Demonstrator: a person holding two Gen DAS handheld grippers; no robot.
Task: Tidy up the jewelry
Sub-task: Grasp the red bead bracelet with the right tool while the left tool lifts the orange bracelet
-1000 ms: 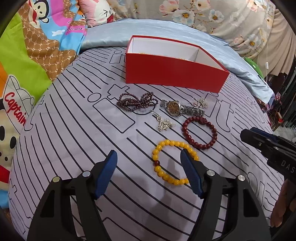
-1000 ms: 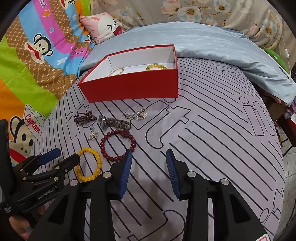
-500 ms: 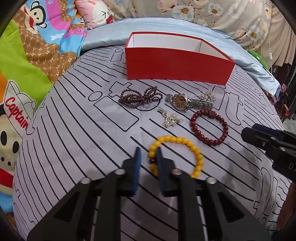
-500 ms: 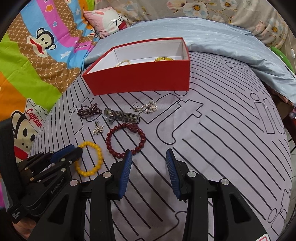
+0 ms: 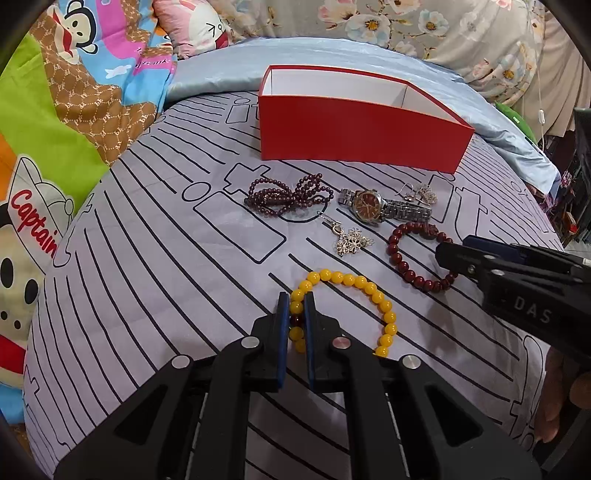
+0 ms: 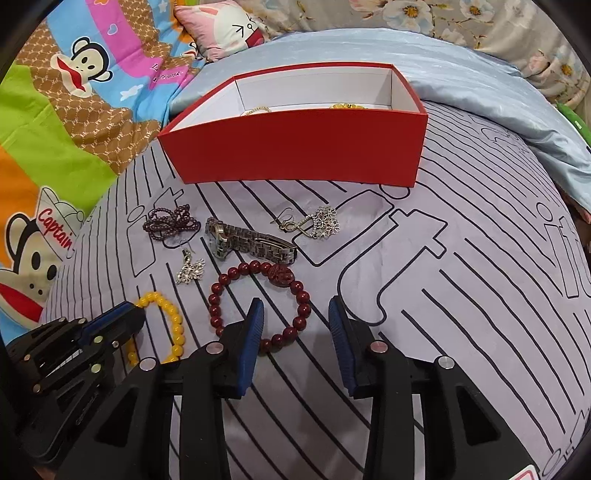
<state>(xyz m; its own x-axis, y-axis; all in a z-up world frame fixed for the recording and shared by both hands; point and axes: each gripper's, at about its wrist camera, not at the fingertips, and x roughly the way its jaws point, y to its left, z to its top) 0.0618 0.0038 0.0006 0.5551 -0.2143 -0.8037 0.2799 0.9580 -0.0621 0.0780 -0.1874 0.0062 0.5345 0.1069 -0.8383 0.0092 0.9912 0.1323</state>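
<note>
Left wrist view: left claw point(image 5: 296, 306) pinches yellow bracelet point(image 5: 354, 282); right claw point(image 6: 295, 314) closing, empty.

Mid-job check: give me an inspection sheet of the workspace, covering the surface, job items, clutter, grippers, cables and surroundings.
Surface: grey bedspread with black line print.
Job's things: red box open, gold pieces partly showing inside; yellow bracelet, red bracelet, watch, purple beads, two silver earrings all on the bedspread.
Clutter: nothing seen.
Grippers: left gripper shut on the yellow bracelet; right gripper closing around the red bracelet's near side, pads not touching it.
Cables: white cord hanging far right.
Surroundings: cartoon quilt, blue sheet, pink pillow.
</note>
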